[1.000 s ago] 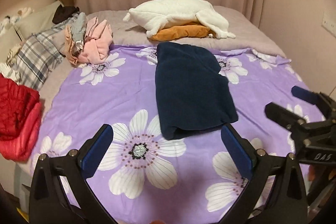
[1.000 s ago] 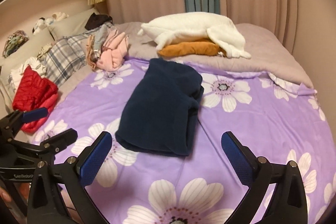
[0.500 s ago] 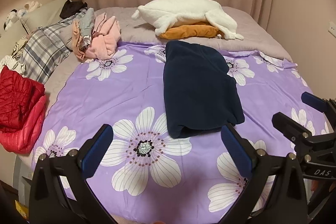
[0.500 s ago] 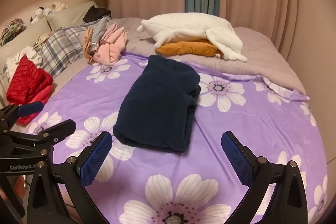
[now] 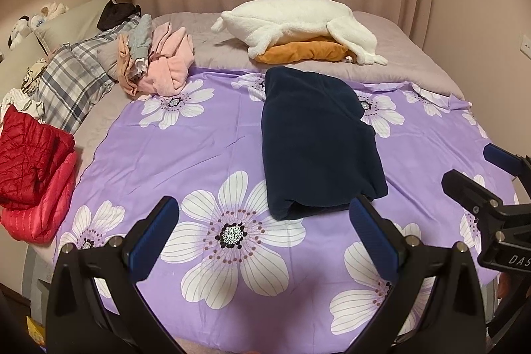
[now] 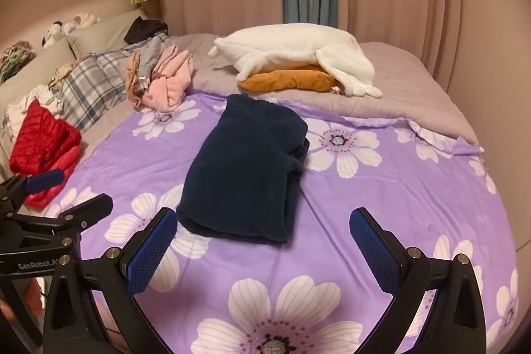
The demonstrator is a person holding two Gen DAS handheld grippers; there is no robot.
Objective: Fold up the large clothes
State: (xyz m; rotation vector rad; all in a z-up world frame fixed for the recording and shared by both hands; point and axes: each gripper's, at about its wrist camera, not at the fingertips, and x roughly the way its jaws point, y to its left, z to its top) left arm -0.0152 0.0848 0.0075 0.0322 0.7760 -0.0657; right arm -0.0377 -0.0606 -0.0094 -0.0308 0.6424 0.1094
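Note:
A dark navy fleece garment [image 5: 315, 141] lies folded into a long rectangle in the middle of the purple flowered sheet [image 5: 186, 155]; the right wrist view shows the navy garment [image 6: 245, 168] too. My left gripper [image 5: 262, 234] hovers open near the bed's front edge, short of the garment's near end. My right gripper [image 6: 262, 241] is also open, just short of the same end, nothing between its fingers. Each gripper shows at the edge of the other's view.
A pink and beige clothes heap [image 5: 156, 62] sits at the back left, a red quilted jacket [image 5: 30, 168] at the left edge. White fleece over an orange cushion [image 5: 298, 32] lies at the back. Plaid pillow [image 5: 69, 82], curtains and wall ring the bed.
Both grippers have drawn back and risen slightly, so the navy garment sits a little farther off in both views. Both stay open. The garment has not moved.

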